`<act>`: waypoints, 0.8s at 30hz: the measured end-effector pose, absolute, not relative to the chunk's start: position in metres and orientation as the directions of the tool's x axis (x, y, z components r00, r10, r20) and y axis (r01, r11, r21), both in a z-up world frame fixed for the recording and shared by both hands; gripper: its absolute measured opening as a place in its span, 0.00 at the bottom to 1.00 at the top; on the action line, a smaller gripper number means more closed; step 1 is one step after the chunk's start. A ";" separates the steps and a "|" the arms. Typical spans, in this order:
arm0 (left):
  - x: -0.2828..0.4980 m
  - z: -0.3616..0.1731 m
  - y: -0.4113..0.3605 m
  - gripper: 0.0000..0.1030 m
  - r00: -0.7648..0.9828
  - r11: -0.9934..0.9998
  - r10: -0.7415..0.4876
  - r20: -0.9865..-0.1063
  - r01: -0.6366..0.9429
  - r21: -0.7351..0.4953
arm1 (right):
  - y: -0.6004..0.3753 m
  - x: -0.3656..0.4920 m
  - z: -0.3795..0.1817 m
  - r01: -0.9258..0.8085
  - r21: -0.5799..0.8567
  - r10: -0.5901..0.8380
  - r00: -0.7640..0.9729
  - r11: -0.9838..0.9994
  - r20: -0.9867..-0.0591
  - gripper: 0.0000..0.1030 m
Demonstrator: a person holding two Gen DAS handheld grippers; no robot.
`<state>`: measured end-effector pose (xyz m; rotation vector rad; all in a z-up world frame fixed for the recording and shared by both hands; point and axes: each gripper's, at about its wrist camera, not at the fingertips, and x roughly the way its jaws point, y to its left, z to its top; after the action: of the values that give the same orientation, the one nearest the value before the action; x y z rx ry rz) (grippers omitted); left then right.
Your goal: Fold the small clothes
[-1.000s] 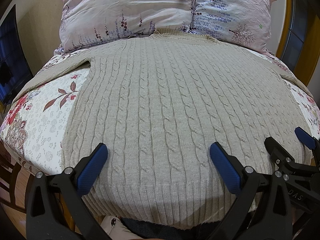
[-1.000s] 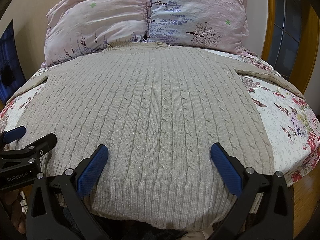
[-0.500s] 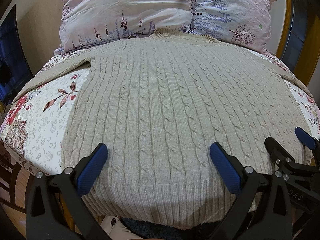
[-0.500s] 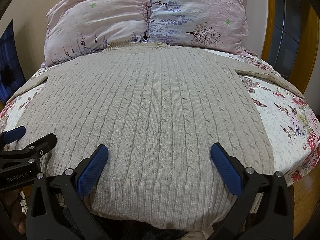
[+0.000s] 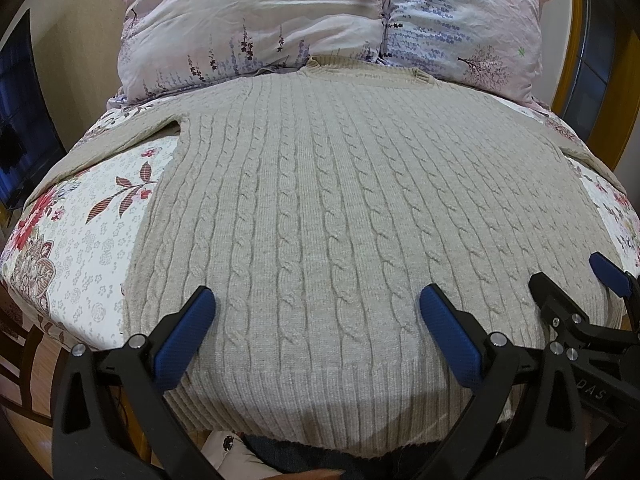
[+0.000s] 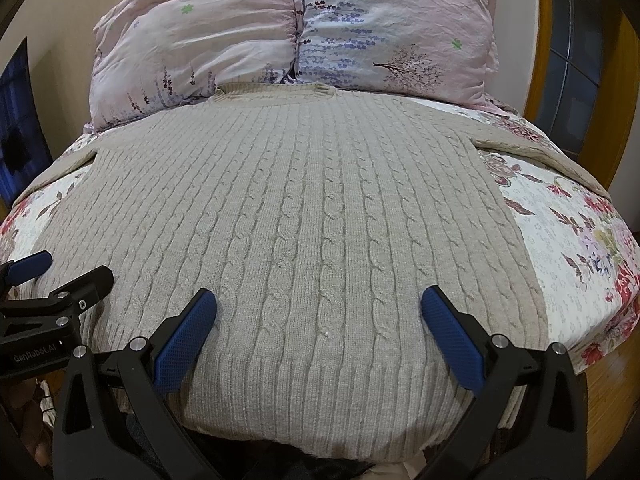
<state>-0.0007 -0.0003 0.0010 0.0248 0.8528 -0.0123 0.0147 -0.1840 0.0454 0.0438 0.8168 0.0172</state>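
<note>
**Risks before first fold: sweater flat, both claws empty**

The beige cable-knit sweater (image 5: 320, 208) is laid flat on the bed (image 5: 80, 248), neck end touching the pillows (image 6: 288, 40), hem hanging just over the bed's near edge. Sleeves are spread out to both sides of the sweater body.

Left claw (image 5: 316, 336) is held spread wide above the hem, nothing pinched. Right claw (image 6: 320, 336) likewise spread, empty, just beside the left one over the same hem.

Likely trouble, as judged from here:
- Only the top knit layer may be caught if pads are closed w/o digging under the hem; front & back would separate.
- Thick knit may slip from the pads when lifted.
- Uneven grips either side of the sweater's centre would give a skewed fold.
- Sleeves, left spread, may be dragged & bunched.
</note>
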 end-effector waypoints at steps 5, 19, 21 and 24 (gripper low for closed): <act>0.003 0.001 0.002 0.98 0.648 1.000 -0.003 -0.762 0.025 0.017 | -0.184 0.017 0.045 -0.030 0.046 0.054 0.688 0.998 -0.724 0.99; 0.019 0.005 0.000 0.98 0.587 0.997 -0.026 -0.809 0.072 0.020 | -0.204 0.039 0.051 -0.160 0.138 0.210 0.646 0.977 -0.734 0.99; 0.025 0.007 0.002 0.98 0.588 0.997 -0.035 -0.808 0.075 0.011 | -0.223 0.050 0.058 -0.136 0.222 0.256 0.637 0.966 -0.727 0.99; 0.039 0.014 0.006 0.98 0.608 0.998 -0.027 -0.793 0.054 0.007 | -0.266 0.074 0.071 -0.033 0.322 0.264 0.653 0.946 -0.710 0.99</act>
<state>0.0387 0.0062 0.0137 0.0317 0.9155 -0.0472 0.0741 -0.2658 0.0708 0.2931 0.8454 0.1713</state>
